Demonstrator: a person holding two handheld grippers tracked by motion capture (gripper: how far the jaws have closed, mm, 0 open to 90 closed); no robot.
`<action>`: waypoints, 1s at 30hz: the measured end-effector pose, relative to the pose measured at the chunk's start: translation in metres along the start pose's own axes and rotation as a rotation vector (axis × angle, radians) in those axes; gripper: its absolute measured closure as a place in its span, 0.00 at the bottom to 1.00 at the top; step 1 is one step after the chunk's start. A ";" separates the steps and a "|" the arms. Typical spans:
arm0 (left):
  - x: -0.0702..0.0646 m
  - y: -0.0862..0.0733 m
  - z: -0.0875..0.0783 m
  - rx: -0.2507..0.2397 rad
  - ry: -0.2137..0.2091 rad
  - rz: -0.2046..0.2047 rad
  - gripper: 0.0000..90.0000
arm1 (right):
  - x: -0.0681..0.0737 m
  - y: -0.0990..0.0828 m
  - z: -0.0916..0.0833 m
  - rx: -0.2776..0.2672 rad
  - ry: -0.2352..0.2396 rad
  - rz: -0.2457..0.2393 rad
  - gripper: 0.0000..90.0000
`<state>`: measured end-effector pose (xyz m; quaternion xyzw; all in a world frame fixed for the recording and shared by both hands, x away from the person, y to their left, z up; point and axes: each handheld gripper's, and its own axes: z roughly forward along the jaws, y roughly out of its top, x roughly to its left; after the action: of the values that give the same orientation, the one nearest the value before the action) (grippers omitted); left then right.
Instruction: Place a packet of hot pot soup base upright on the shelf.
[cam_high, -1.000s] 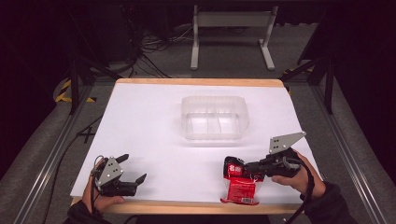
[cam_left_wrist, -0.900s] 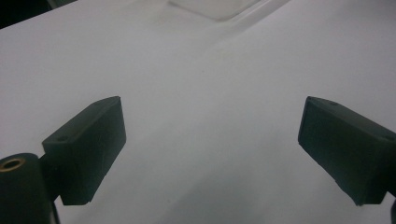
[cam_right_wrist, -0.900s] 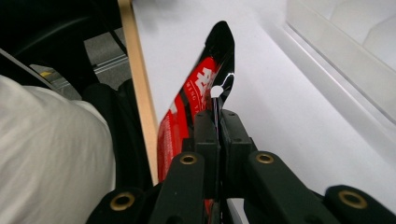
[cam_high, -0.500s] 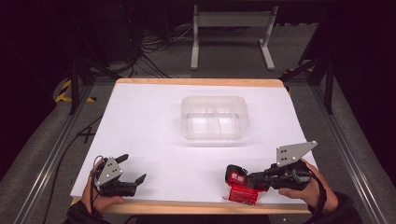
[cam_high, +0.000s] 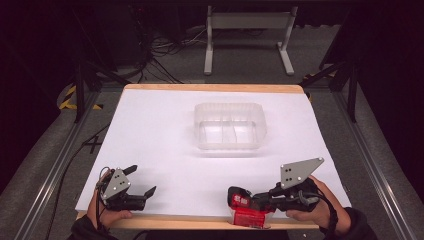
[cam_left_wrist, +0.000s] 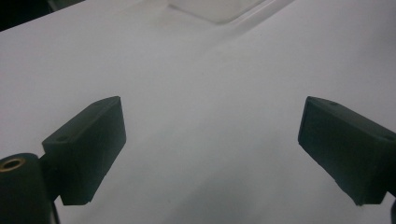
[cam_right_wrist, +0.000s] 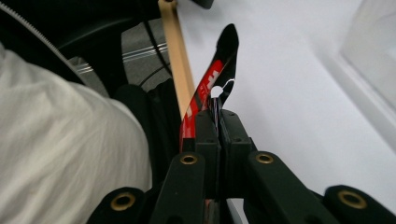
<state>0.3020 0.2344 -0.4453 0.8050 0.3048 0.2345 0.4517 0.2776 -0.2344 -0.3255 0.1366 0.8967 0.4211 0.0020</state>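
- From the high view the white table top (cam_high: 165, 135) is bright and evenly lit from above, while the room around it sinks into near black.
- The clear tray (cam_high: 230, 125) casts only a faint soft shadow at its near side.
- In the left gripper view the picture is soft and greyish.
- In the right gripper view the red packet (cam_right_wrist: 210, 88) carries a small glare spot, and the background is blurred.

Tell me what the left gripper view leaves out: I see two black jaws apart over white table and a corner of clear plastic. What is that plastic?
Observer: A clear plastic container with inner compartments, seemingly empty, mid-table.
Operator: What is the right gripper doing?
Observer: The right gripper is shut on a red packet, pinching its edge.
Operator: Where is that?
Observer: At the table's near wooden edge, with the packet overhanging it.
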 end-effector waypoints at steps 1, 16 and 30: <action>0.000 0.000 0.000 0.000 0.001 0.000 0.09 | -0.001 0.002 -0.002 -0.013 0.000 0.003 0.98; 0.001 0.000 -0.001 -0.010 0.001 -0.002 0.09 | -0.039 0.027 -0.021 -0.067 -0.169 0.057 0.98; 0.001 0.000 -0.001 -0.015 0.004 0.005 0.09 | -0.075 0.044 -0.028 -0.092 -0.319 0.120 0.98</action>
<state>0.3015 0.2357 -0.4449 0.8018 0.3018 0.2396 0.4567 0.3572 -0.2469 -0.2825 0.2548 0.8549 0.4342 0.1253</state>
